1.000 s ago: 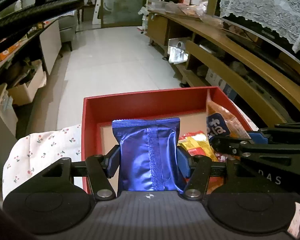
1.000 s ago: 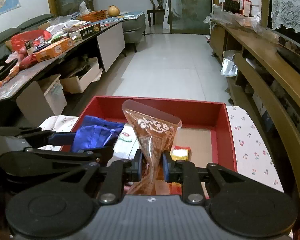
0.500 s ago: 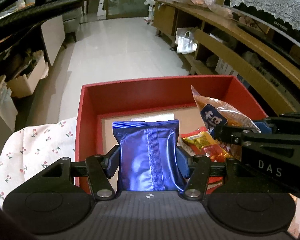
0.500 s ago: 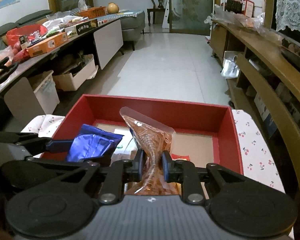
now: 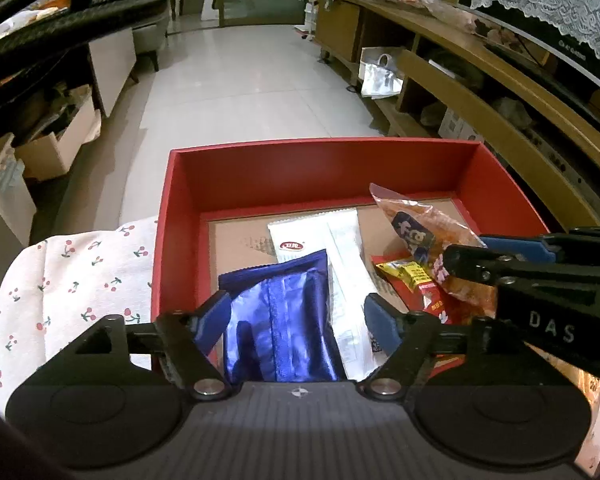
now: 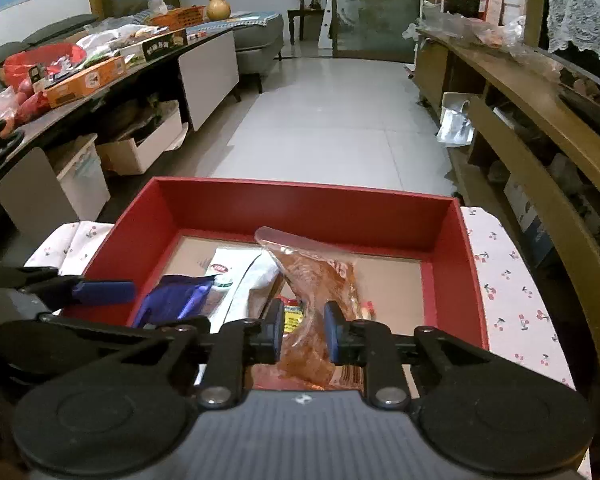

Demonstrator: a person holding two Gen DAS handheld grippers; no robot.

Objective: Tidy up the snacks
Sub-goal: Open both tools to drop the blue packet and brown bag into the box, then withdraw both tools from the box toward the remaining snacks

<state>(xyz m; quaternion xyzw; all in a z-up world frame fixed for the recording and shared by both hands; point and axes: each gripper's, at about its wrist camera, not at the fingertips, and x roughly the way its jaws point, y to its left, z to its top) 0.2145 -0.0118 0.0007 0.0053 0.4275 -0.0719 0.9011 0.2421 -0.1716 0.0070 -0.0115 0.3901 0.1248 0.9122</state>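
The blue foil snack packet (image 5: 278, 320) lies inside the red box (image 5: 320, 168), leaning against a white packet (image 5: 332, 248) with a red logo. The left gripper (image 5: 296, 320) straddles it, its jaws having just been opening: the 2 blue pads (image 5: 380, 326) now stand wide, the right one clear of the foil, the left one close beside its edge. To the right, the clear bag of orange-brown snacks (image 6: 312, 304) stands in the box, its sealed top tilted back. The right gripper (image 6: 302, 332) has it between narrow jaws that have just been opening a little; whether its pads (image 6: 332, 332) press on the bag I cannot tell. Beneath that bag lies a red and yellow packet (image 5: 416, 284) on the box's brown cardboard floor. The box rests on a white cloth with a cherry print (image 5: 76, 276). Beyond it stretches a pale tiled floor (image 6: 324, 120), with a wooden shelf unit (image 6: 540, 128) on the right and a cluttered dark counter (image 6: 72, 80) on the left.
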